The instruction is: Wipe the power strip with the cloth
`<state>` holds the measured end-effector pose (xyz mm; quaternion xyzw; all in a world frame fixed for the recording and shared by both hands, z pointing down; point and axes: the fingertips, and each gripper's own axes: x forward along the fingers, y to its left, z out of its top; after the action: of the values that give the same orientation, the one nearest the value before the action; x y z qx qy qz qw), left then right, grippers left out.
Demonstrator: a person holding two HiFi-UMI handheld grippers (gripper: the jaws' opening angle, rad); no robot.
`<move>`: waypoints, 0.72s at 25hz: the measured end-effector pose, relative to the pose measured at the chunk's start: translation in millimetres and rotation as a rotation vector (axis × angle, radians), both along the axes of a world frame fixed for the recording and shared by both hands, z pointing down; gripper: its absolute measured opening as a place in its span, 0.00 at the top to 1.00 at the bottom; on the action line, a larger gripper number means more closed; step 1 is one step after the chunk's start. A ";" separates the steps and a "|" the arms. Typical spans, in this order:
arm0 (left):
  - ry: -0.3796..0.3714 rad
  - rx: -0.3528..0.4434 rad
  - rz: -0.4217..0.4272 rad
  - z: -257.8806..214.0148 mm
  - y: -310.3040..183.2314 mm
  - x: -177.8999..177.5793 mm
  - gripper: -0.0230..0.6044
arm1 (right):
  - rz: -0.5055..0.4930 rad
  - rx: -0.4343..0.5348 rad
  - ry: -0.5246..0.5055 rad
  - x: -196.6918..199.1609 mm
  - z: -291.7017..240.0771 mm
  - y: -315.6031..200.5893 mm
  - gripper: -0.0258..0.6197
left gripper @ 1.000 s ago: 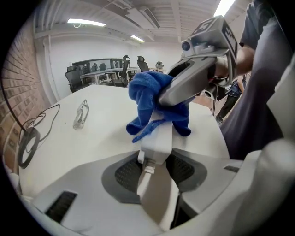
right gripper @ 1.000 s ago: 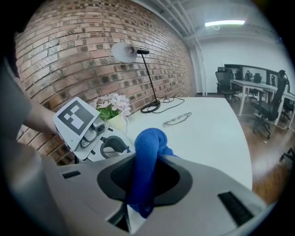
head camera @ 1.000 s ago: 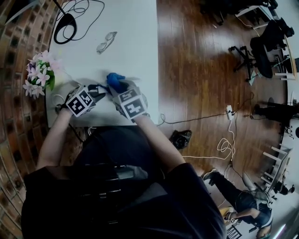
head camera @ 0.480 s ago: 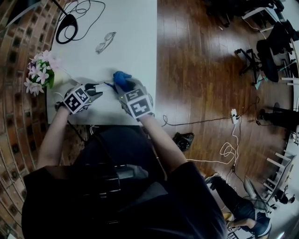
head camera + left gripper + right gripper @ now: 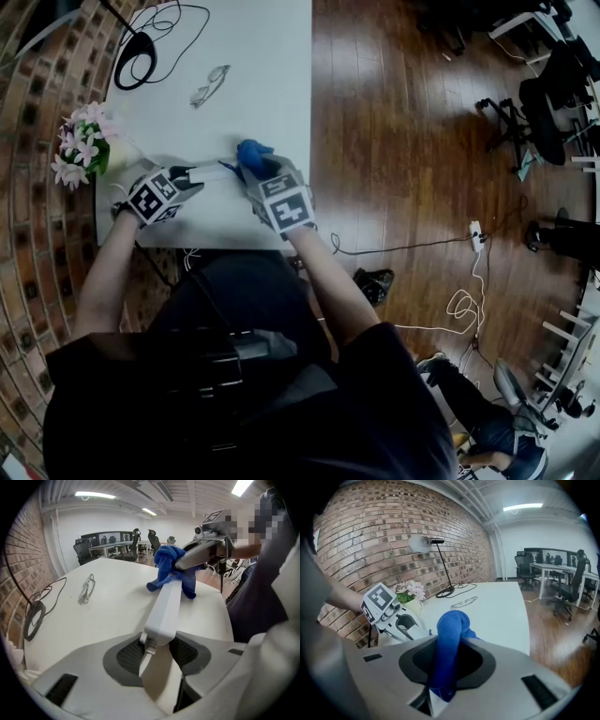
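Left gripper (image 5: 157, 654), low over the white table (image 5: 253, 75) near its front edge, clamps the near end of a long white power strip (image 5: 166, 604). Right gripper (image 5: 445, 667) pinches a bunched blue cloth (image 5: 449, 634), which drapes over the strip's far end. Eyeglasses (image 5: 211, 84) lie well apart, farther back.

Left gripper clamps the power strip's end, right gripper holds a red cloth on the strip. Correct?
No: the cloth is blue, not red, per the right gripper view. The left gripper clamps the power strip at its end; the right gripper holds the cloth on it.
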<state>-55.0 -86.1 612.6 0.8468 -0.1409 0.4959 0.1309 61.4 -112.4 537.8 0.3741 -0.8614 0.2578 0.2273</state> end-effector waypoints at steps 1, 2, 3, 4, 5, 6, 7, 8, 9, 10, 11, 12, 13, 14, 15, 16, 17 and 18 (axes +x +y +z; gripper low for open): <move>-0.006 0.003 0.001 1.4 -0.8 -0.9 0.67 | -0.001 0.003 0.001 1.8 0.0 0.0 0.83; -0.011 0.005 0.000 2.4 -1.1 -1.6 0.67 | -0.003 0.005 0.001 3.1 0.1 0.1 0.83; -0.017 0.005 -0.003 2.8 -0.9 -2.1 0.67 | -0.004 0.005 0.000 4.2 0.2 0.3 0.83; -0.022 0.004 -0.006 2.9 -0.7 -2.3 0.67 | -0.004 0.004 -0.001 5.4 0.2 0.3 0.83; -0.028 0.003 -0.009 2.9 -0.6 -2.2 0.67 | -0.003 0.004 -0.002 6.7 0.2 0.3 0.83; -0.033 0.002 -0.012 2.9 -0.8 -1.9 0.67 | -0.002 0.004 -0.003 8.1 0.0 0.0 0.83; -0.039 0.000 -0.014 3.0 -1.2 -1.6 0.67 | -0.001 0.005 -0.004 9.9 -0.2 -0.5 0.83; -0.045 -0.004 -0.015 3.2 -1.7 -1.3 0.67 | 0.001 0.007 -0.005 11.9 -0.4 -1.0 0.83; -0.050 -0.008 -0.016 3.5 -2.0 -1.0 0.67 | 0.003 0.009 -0.006 14.0 -0.4 -1.5 0.83; -0.056 -0.012 -0.017 3.8 -2.1 -0.9 0.67 | 0.006 0.009 -0.008 16.1 -0.1 -1.7 0.83; -0.060 -0.017 -0.018 4.3 -2.2 -1.0 0.67 | 0.009 0.009 -0.010 17.9 0.3 -2.0 0.83; -0.064 -0.021 -0.020 4.6 -2.3 -1.3 0.67 | 0.013 0.008 -0.014 19.6 0.7 -2.3 0.83; -0.069 -0.025 -0.022 4.7 -2.5 -1.6 0.67 | 0.017 0.006 -0.018 21.3 0.9 -2.7 0.83; -0.073 -0.028 -0.024 4.6 -2.7 -1.9 0.67 | 0.020 0.005 -0.022 23.0 1.0 -3.2 0.83; -0.077 -0.030 -0.027 4.4 -2.9 -1.9 0.67 | 0.022 0.005 -0.026 24.9 0.8 -3.9 0.83; -0.081 -0.031 -0.031 4.2 -3.1 -1.8 0.67 | 0.024 0.004 -0.028 26.8 0.5 -4.4 0.83; -0.083 -0.032 -0.034 4.1 -3.2 -1.5 0.67 | 0.026 0.003 -0.030 28.4 0.3 -4.6 0.83; -0.087 -0.033 -0.036 4.3 -3.0 -1.4 0.67 | 0.028 0.000 -0.031 29.7 0.3 -4.6 0.83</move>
<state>-56.3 -89.1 616.9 0.8195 -0.1533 0.5320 0.1477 91.1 -117.0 538.1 0.3819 -0.8595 0.2667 0.2102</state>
